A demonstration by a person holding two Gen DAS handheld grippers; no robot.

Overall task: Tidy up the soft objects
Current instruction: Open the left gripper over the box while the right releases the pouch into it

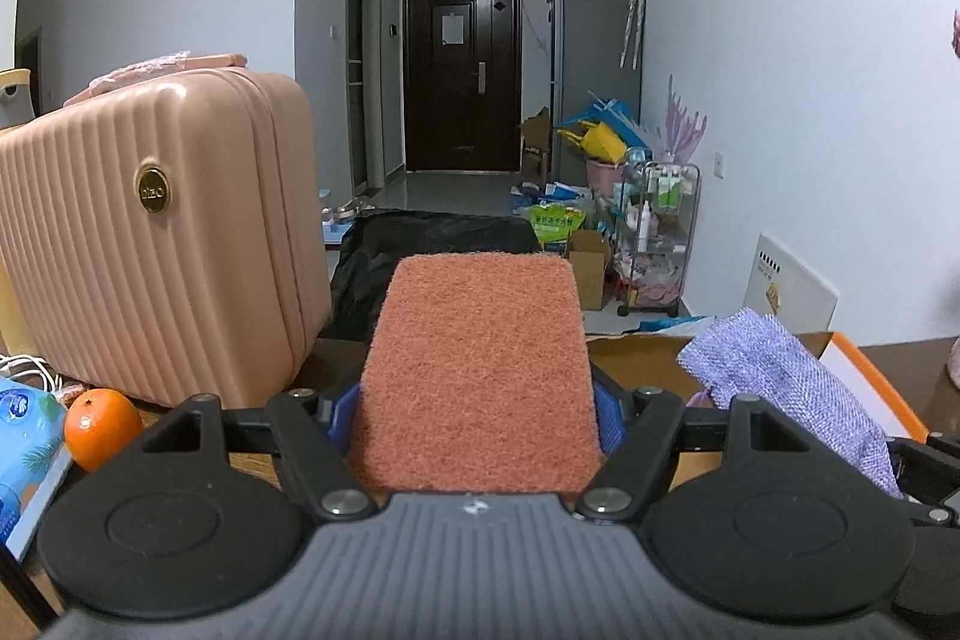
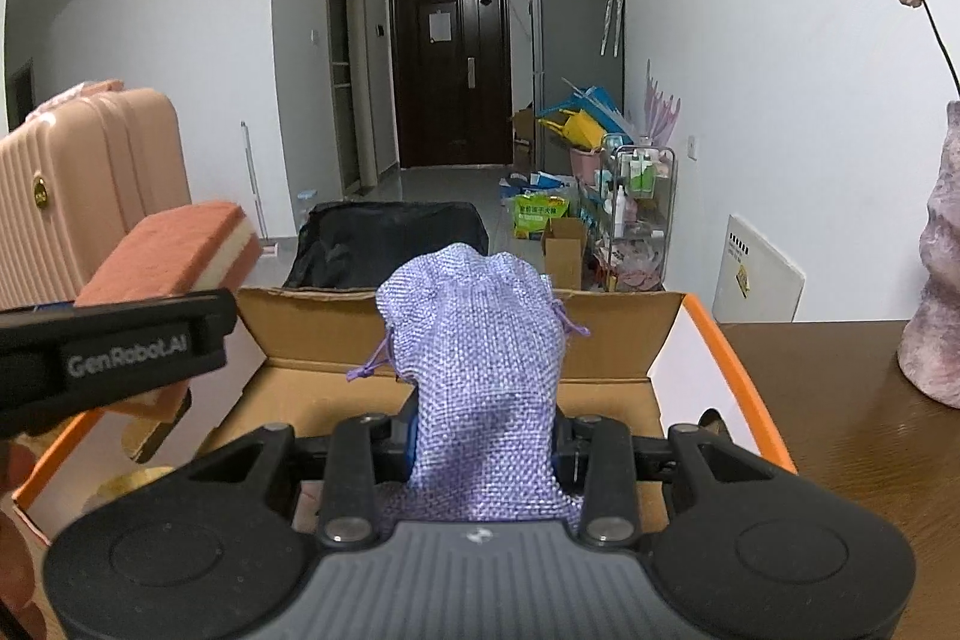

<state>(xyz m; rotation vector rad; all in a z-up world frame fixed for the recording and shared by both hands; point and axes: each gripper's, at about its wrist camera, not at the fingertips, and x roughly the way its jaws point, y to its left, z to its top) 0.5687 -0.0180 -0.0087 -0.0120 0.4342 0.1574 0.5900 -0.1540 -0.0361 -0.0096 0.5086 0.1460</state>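
My left gripper point(image 1: 477, 418) is shut on an orange scouring sponge point(image 1: 477, 370) and holds it flat above the table. The sponge also shows in the right wrist view point(image 2: 168, 250), at the left edge of an open cardboard box point(image 2: 624, 316). My right gripper point(image 2: 483, 436) is shut on a lilac woven drawstring pouch point(image 2: 480, 358) and holds it upright over the box. The pouch also shows at the right of the left wrist view point(image 1: 780, 382). The gripper fingertips are hidden by what they hold.
A pink ribbed suitcase point(image 1: 150, 244) stands on the table at the left, with an orange point(image 1: 102, 427) and a blue tissue pack point(image 1: 24, 436) beside it. A pinkish vase point(image 2: 939, 292) with a dried rose stands at the right. The box has orange-edged flaps point(image 2: 738, 370).
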